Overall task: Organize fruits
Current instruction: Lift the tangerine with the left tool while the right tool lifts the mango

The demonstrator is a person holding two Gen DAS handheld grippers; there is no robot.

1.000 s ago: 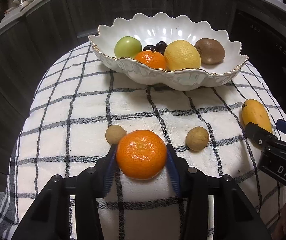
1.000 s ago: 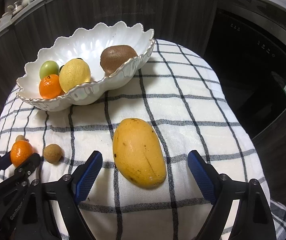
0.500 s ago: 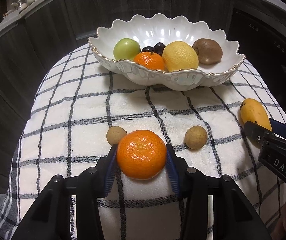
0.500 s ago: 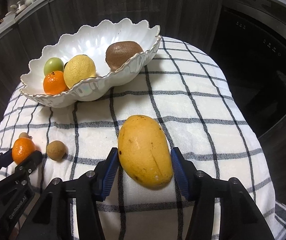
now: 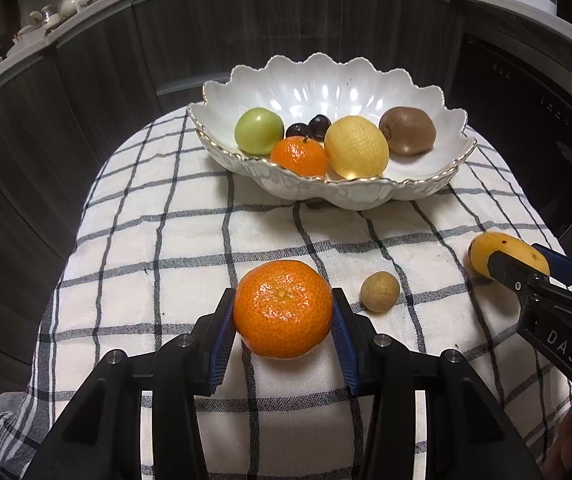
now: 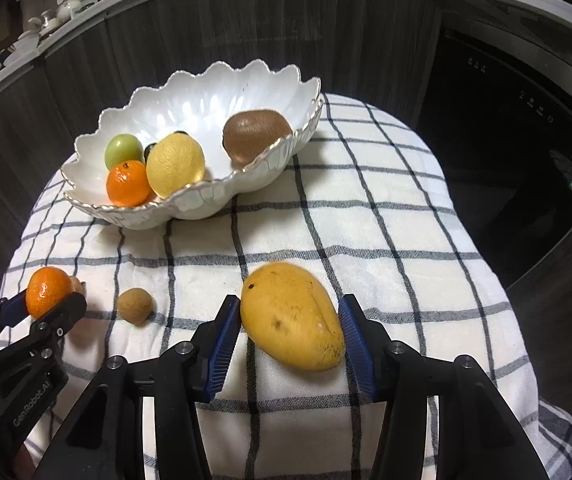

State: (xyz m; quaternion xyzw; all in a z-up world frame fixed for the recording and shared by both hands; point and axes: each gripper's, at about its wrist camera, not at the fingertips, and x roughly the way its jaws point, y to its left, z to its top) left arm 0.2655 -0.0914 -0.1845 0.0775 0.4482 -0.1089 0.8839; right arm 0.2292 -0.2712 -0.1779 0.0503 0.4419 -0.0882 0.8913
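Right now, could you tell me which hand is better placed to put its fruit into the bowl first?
Probably left: its tool already clamps the mandarin, facing the bowl. The right tool is closing on the mango.

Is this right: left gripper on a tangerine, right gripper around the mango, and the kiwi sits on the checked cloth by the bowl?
Not quite. The kiwi lies inside the white bowl, not on the checked cloth; the right wrist view shows it. The rest holds: the left gripper grips the tangerine, and the right gripper, jaws closing, has the mango between them.
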